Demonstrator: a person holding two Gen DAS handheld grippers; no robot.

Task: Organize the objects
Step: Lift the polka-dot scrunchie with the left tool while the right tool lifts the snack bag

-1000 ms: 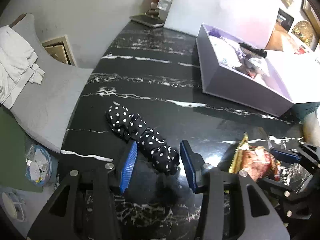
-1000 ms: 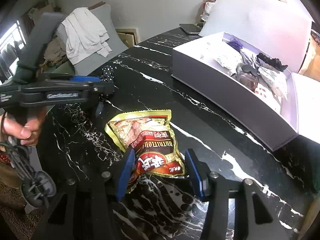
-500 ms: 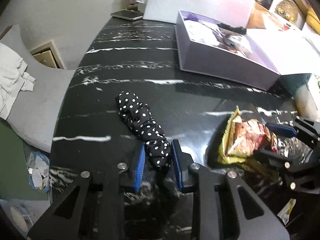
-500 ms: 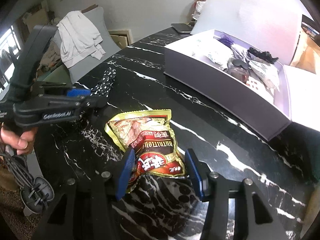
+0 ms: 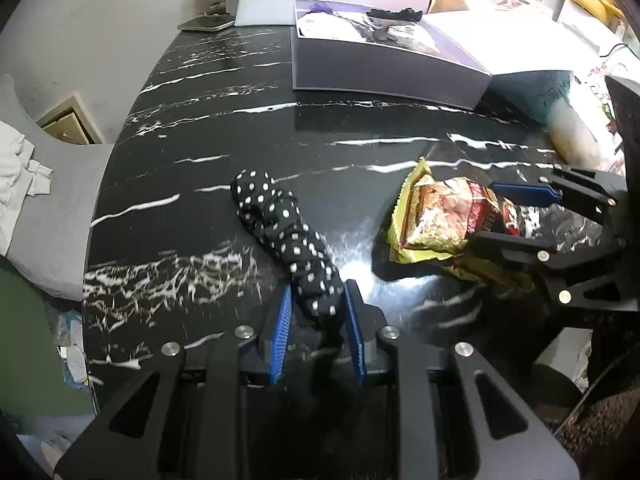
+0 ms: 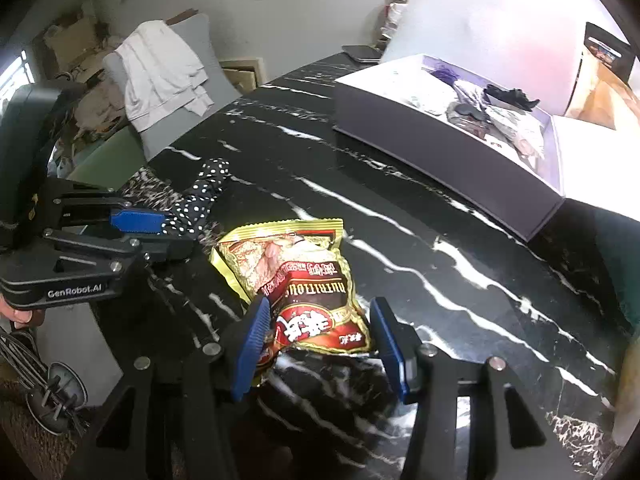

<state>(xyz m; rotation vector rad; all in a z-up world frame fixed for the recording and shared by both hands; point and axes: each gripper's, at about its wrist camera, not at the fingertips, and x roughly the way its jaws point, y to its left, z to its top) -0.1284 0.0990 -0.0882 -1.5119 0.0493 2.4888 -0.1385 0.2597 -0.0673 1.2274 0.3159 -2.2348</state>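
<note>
**Scrunchie pinched, snack bag up next**

Left gripper (image 5: 316,308) is clamped on the near end of the polka-dot scrunchie (image 5: 280,232), the rest trailing on the black table (image 5: 224,92). Soft, light, floppy, so an end grab seems fine. Right gripper (image 6: 318,334) sits spread around the snack bag (image 6: 298,276); looks crinkly and slippery, so I'd squeeze the puffy middle. Box (image 6: 440,152) is far right.

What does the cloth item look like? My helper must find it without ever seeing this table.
On the black marble table, before the open purple box, lies a long black scrunchie. White polka dots distinguish it from the shiny snack packet alongside.
</note>
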